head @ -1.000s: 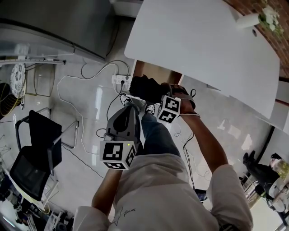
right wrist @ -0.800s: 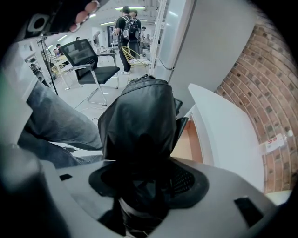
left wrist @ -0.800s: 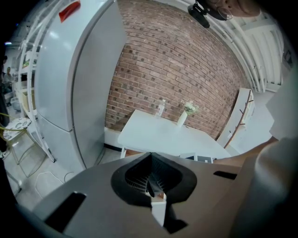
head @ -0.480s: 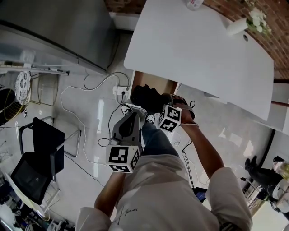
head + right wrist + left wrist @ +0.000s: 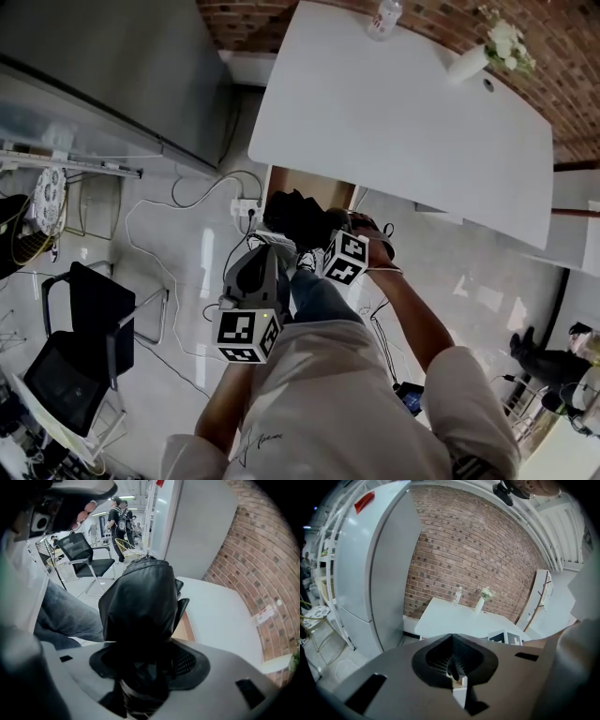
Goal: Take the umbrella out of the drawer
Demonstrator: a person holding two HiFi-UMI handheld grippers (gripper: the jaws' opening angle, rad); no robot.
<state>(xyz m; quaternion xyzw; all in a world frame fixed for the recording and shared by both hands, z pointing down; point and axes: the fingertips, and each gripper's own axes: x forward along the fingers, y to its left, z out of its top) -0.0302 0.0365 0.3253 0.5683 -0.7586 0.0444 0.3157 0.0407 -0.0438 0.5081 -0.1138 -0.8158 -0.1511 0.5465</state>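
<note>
Umbrella [image 5: 140, 602], black and folded, stays clamped in our right gripper [image 5: 140, 679] at frame centre, at the mouth of the open drawer [image 5: 315, 186] under the white table [image 5: 403, 122]; only our view has shifted. Left gripper [image 5: 453, 667] is closed, empty. We judge removal nearly done.

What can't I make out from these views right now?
Drawer inside: head view, hidden by the table edge and umbrella.
Right gripper contact point: right gripper view, dark, buried under umbrella fabric.
Bottle label: head view, too small.
</note>
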